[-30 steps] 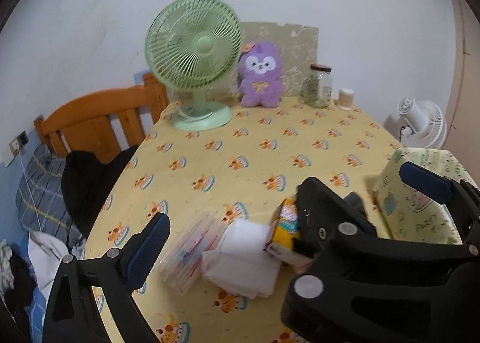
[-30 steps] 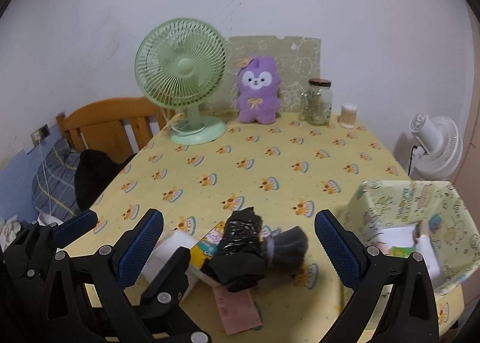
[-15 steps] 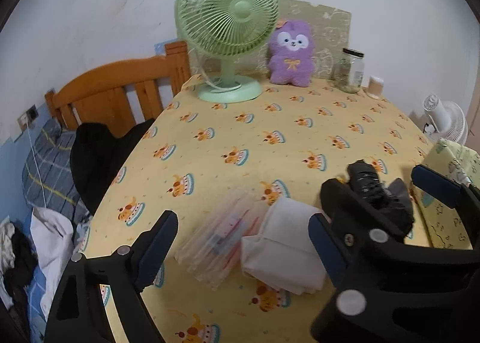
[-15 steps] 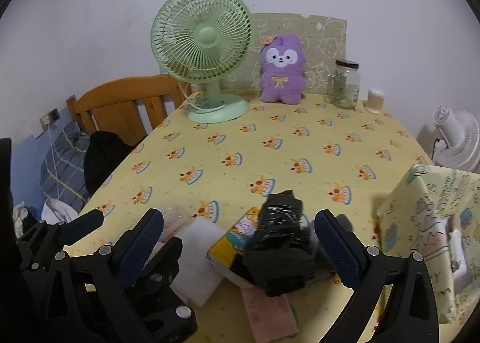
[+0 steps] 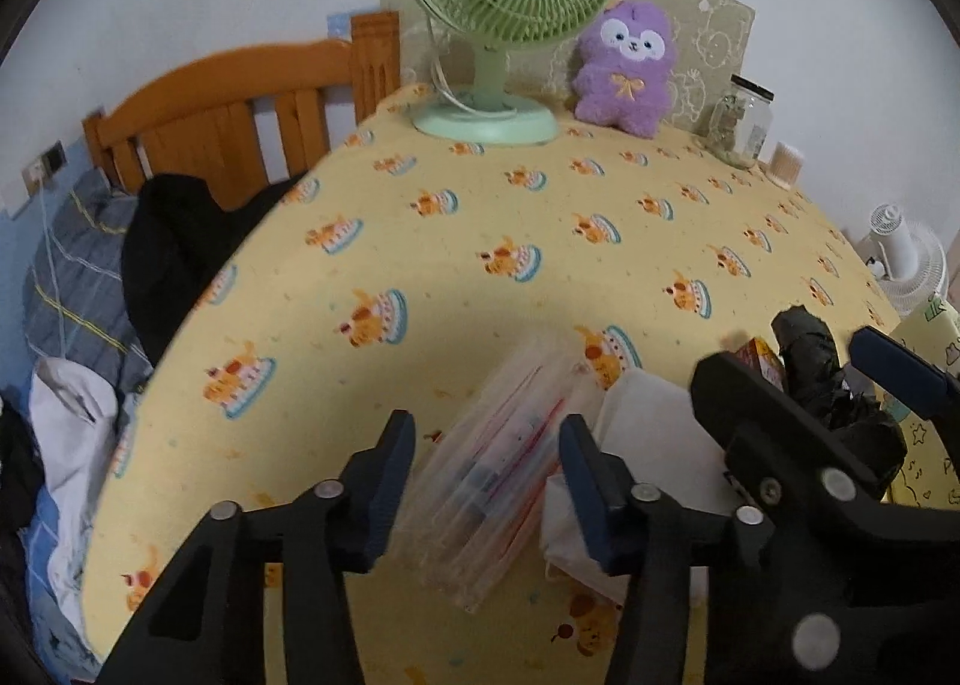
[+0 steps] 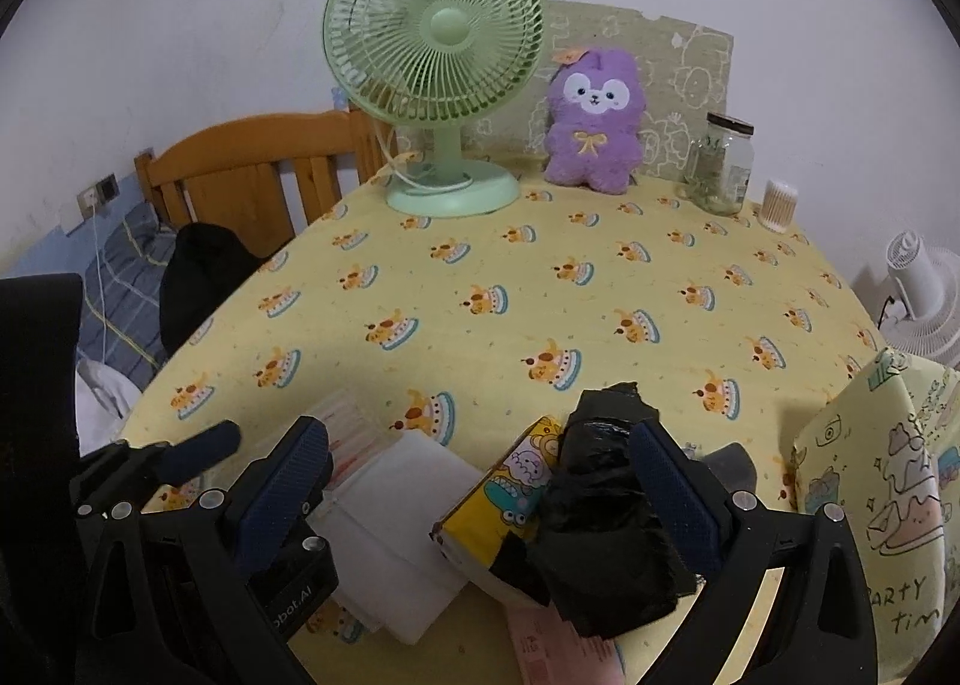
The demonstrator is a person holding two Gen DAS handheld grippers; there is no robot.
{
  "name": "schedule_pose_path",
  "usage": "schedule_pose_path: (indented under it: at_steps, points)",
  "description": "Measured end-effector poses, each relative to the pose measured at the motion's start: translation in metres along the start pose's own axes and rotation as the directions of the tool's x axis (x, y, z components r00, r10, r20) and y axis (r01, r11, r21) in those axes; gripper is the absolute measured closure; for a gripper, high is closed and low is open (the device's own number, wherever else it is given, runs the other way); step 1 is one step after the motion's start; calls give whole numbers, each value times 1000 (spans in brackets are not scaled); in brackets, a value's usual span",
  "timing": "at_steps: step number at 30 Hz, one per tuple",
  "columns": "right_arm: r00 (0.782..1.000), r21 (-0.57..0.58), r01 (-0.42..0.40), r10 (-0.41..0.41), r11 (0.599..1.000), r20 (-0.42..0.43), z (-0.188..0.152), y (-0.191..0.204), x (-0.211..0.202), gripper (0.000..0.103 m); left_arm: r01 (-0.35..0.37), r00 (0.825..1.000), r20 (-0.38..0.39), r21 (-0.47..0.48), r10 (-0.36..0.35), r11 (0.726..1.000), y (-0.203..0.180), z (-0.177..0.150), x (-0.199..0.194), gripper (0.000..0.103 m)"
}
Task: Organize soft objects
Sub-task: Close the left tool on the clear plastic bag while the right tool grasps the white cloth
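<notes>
Clear plastic packet (image 5: 510,463) lies on bench (image 5: 480,241), between the parted fingers of left hand-held gripper (image 5: 486,490) | folded white cloth (image 6: 402,517) beside it | right hand-held gripper (image 6: 480,499) wide, straddling tissue pack (image 6: 510,490) and black bag roll (image 6: 606,511).

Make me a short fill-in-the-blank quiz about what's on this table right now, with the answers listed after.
1. The plush toy at the back of the table is ____ in colour.
2. The left gripper is open around the clear plastic ____.
3. The green fan stands to the ____ of the plush toy in the right wrist view.
4. The glass jar stands between the plush toy and the ____ holder.

Answers: purple; bag; left; cotton swab
</notes>
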State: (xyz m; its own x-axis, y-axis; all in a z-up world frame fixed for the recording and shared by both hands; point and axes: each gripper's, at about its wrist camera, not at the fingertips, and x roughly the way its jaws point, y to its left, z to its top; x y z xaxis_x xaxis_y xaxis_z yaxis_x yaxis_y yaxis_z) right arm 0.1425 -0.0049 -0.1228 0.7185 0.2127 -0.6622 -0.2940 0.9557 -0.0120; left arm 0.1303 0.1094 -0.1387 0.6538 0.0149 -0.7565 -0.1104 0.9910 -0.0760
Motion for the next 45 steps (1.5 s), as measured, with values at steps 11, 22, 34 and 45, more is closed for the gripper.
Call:
schedule_pose_path:
  at_steps: [11, 22, 34, 45]
  points:
    - [999, -30, -20, 19, 999, -30, 0, 9, 14, 4, -10, 1000, 22, -4, 10, 1000, 4, -5, -5, 82]
    - [985, -33, -152, 148, 988, -93, -1, 28, 27, 15, -49, 999, 16, 5, 49, 999, 15, -8, -11, 88]
    - [982, 35, -62, 67, 997, -174, -11, 6, 37, 16, -10, 1000, 8, 23, 9, 1000, -3, -15, -13, 87]
    - [970, 83, -97, 113, 992, -216, -15, 2, 48, 31, -79, 997, 34, 82, 76, 994, -16, -18, -10, 87]
